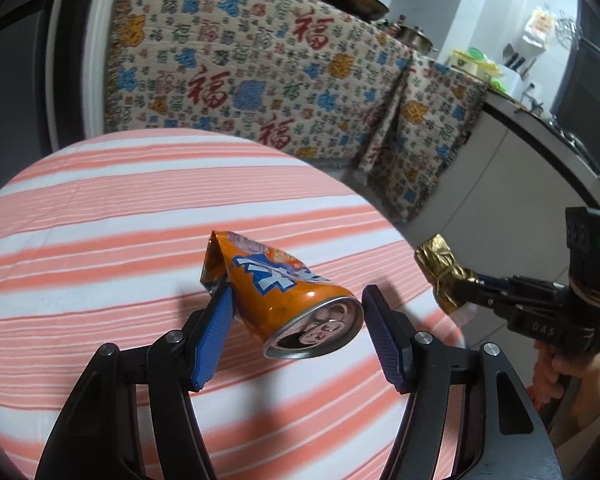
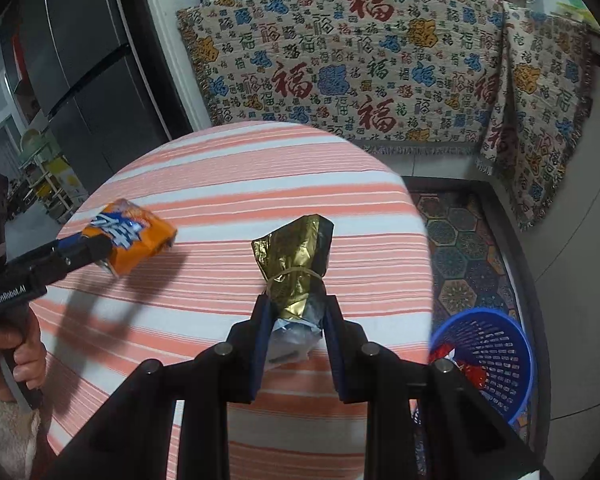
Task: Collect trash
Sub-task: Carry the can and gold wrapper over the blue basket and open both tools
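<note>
Both grippers are being carried loaded above the striped table (image 2: 228, 184). The gold foil wrapper (image 2: 296, 264) is being clamped between the fingers of the right gripper (image 2: 296, 336), long axis running along the fingers toward 12 o'clock, its neck tied with a rubber band. The blue basket (image 2: 496, 356) is being seen at about 4 o'clock from that gripper, off the table edge and lower, on the patterned floor mat (image 2: 460, 248), with red trash already lying inside. The right side is judged nearer to the basket; a swing toward 4 o'clock past the table rim is being called for, and nothing is being seen in the way.

The crushed orange can (image 1: 284, 292) is being held by the left gripper (image 1: 296, 320): the left pad is touching the can's side, while a slight gap is being seen at the right pad, so the fingers are partly apart and the grip is judged loose. The can's long axis is being tilted toward 11 o'clock, its open top facing the camera. For this gripper the right gripper (image 1: 466, 284) is standing between can and basket, so a wait or detour is probably being required

The patterned blanket (image 2: 380, 60) is hanging well behind the table
</note>
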`<act>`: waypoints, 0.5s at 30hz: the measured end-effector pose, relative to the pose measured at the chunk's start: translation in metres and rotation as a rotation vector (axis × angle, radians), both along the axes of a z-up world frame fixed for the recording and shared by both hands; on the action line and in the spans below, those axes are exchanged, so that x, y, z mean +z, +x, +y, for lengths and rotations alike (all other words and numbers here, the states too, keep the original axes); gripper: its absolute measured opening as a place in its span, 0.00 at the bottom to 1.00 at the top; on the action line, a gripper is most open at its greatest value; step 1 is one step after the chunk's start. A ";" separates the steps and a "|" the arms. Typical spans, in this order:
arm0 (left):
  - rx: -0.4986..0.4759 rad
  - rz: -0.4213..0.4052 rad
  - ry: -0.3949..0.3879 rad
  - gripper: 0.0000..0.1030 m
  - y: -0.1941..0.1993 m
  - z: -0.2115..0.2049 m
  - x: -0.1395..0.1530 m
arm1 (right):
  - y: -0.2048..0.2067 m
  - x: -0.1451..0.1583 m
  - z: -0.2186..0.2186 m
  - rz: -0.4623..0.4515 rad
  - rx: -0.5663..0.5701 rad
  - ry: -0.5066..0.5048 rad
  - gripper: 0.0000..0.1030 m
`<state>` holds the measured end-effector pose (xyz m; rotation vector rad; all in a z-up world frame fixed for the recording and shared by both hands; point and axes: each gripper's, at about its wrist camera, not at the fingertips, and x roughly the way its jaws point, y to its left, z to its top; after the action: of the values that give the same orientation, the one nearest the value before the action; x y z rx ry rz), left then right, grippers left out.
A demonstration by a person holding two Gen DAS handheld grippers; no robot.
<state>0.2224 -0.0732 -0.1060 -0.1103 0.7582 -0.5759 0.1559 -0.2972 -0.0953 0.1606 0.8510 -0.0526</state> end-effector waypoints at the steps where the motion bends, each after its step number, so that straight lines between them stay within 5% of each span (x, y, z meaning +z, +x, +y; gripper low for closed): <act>1: -0.013 -0.004 0.003 0.64 -0.001 -0.009 0.002 | -0.003 0.002 -0.006 -0.006 -0.010 0.002 0.26; 15: -0.117 -0.004 0.024 0.64 -0.014 -0.092 0.008 | -0.040 0.006 -0.081 -0.038 -0.116 0.021 0.26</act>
<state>0.2087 -0.1655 -0.0982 -0.0431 0.7709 -0.6782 0.1158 -0.3782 -0.0894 0.2303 0.8038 -0.1484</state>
